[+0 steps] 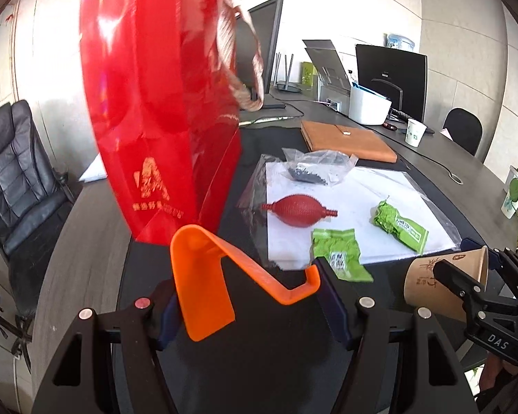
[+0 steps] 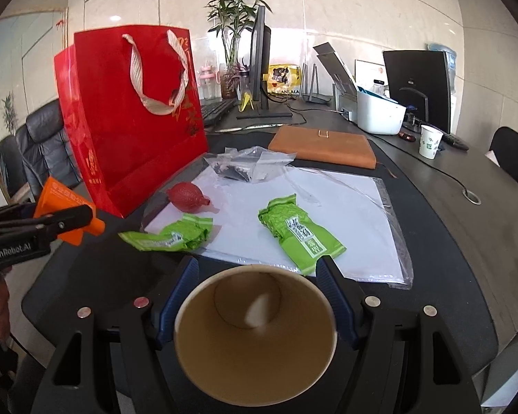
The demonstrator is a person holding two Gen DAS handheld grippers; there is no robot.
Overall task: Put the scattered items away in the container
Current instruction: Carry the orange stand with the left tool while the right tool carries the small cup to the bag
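My left gripper [image 1: 248,296] tilts down toward the worktop [image 2: 466,241], jaws clamped on an orange bracket [image 1: 203,276] just beside the upright red bag [image 2: 131,120]. My right gripper [image 2: 257,296] tilts down too, jaws gripping a paper cup [image 2: 255,338], mouth toward the camera. On the white sheet [image 2: 345,214] I count two green packets [image 2: 300,231], one red bulb [image 2: 186,195] and one clear bag [image 2: 248,165].

Black gripper frames [image 1: 255,314], blue pads [image 2: 338,307], silver screws
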